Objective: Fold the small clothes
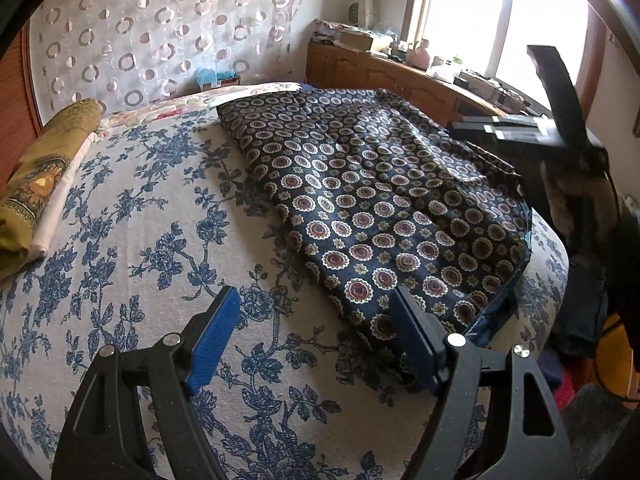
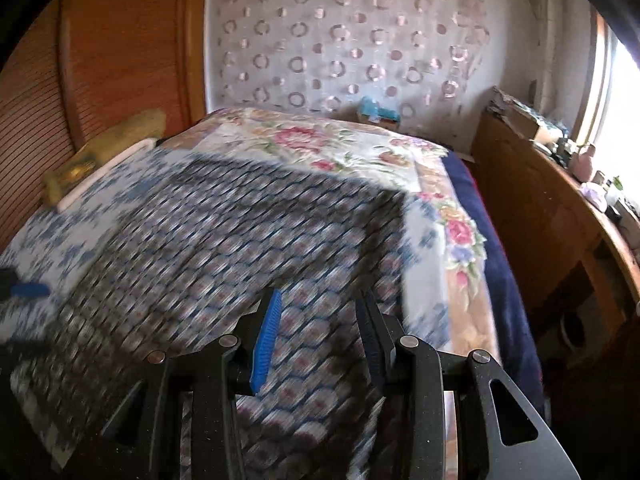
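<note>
Left gripper [image 1: 314,336]: jaws spread wide, nothing between the blue pads [image 1: 212,340]. It hovers above the bed [image 1: 140,220], over the blue-and-white floral sheet. Its right-hand finger sits over the near edge of the patterned garment [image 1: 380,208]; whether it touches the cloth cannot be told.

Right gripper [image 2: 320,332]: jaws parted to a moderate gap, nothing held between them. It hangs over the patterned garment, which fills the lower left and centre of its view. That view is heavily motion-blurred, so fine detail of the cloth is unreadable. In the left wrist view the same gripper appears at the right edge, raised clear of the bed and also blurred.

Patterned garment: dark navy fabric with round medallion print, lying spread and mostly flat on the bed, on top of the floral sheet. A few shallow creases run along its length. Its hemmed edge reaches close to the bed's right-hand side.

Surroundings: a yellow-gold folded cloth [image 1: 44,176] lies at the bed's left edge, well apart from the garment. A cream quilt with pink flowers [image 2: 320,144] covers the far end of the bed. A wooden cabinet [image 1: 384,76] stands beyond, beneath a bright window [image 1: 500,12], its top cluttered with small items. A curtain with ring pattern [image 1: 160,28] hangs behind the bed.
</note>
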### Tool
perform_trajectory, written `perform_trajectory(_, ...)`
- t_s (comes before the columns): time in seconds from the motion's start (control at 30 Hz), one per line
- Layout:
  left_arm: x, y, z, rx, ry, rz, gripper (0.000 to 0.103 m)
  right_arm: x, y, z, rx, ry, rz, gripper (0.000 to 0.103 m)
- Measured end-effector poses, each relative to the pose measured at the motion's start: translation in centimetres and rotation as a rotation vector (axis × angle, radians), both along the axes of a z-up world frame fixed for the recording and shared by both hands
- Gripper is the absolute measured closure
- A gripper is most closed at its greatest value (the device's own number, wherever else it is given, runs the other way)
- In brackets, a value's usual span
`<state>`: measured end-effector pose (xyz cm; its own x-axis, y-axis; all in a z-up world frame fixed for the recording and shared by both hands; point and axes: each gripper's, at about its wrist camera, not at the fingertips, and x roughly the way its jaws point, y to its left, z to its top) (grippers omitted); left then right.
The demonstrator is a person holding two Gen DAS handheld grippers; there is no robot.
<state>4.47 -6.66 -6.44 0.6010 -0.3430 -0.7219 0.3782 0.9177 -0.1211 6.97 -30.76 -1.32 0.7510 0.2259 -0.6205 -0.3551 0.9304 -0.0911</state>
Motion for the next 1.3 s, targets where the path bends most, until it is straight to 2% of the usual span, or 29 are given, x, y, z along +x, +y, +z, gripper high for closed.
perform_trajectory(0.23, -0.2, -0.1, -0.1, 0.002, 0.001, -0.003, 0.025, -4.0, -0.4, -2.4, 0.001, 0.068, 0.034, 0.063)
perform_trajectory(0.43, -0.4, 0.0, -0.1, -0.014, 0.007, -0.017, 0.026, -5.0, -0.5, -3.7, -0.007, 0.087, 0.031, 0.063)
perform_trajectory(0.6, -1.1, 0.1, -0.3, -0.057, 0.041, -0.051, 0.044, -4.8, -1.1, -3.2, 0.019, 0.086, 0.018, 0.06)
perform_trajectory(0.7, -1.9, -0.1, -0.4, -0.061, 0.049, -0.063, 0.051, -5.8, -1.1, -3.0, 0.011, 0.084, 0.022, 0.058)
perform_trajectory(0.83, -2.5, -0.3, -0.5, -0.072, 0.057, -0.082, 0.054, -7.2, -0.8, -2.6, 0.012, 0.078, 0.028, 0.052)
perform_trajectory(0.93, -2.6, -0.5, -0.5, -0.075, 0.06, -0.088, 0.062, -7.9, -0.6, -2.2, 0.025, 0.073, 0.036, 0.048)
perform_trajectory(1.0, -2.5, -0.6, -0.5, -0.1, 0.082, -0.107, 0.082, -8.6, -0.7, -1.9, 0.032, 0.074, 0.045, 0.047)
perform_trajectory(1.1, -2.4, -1.0, -0.2, -0.111, 0.085, -0.123, 0.098, -9.5, -0.3, -1.4, 0.041, 0.074, 0.067, 0.046)
perform_trajectory(1.3, -1.5, -1.1, 3.5, -0.174, 0.004, -0.125, 0.101, -11.1, 1.6, -1.0, 0.046, 0.088, 0.137, 0.044)
